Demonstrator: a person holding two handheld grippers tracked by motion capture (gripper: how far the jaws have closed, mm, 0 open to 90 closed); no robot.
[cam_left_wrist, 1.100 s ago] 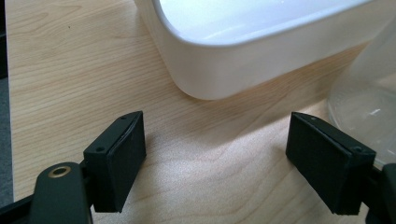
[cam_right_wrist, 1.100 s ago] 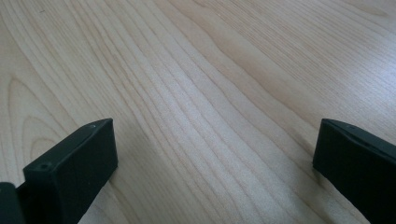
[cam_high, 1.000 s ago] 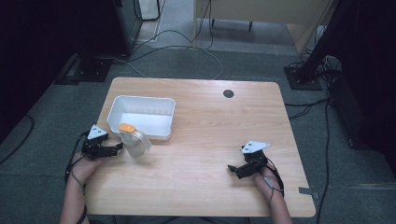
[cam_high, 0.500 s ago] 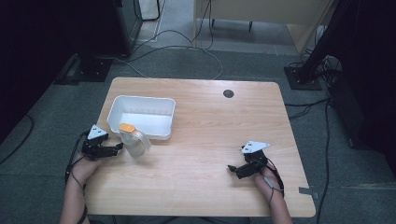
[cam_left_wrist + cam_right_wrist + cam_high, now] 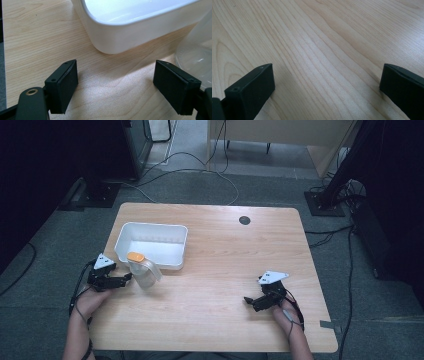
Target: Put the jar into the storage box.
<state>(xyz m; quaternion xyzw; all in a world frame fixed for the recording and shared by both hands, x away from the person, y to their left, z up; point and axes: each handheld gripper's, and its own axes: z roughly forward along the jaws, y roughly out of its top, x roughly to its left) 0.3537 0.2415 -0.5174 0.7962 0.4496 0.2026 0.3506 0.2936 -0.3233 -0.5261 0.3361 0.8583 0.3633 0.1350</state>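
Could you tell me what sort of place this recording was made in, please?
It looks like a lab or studio set up for recording, not a home. A bare wooden table stands on grey carpet, loose cables trail across the floor, and dark stand bases sit around it.

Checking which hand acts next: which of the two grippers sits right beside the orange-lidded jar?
The left gripper; its open jaws point at the clear jar by the white tub. The right gripper rests far off on bare table.
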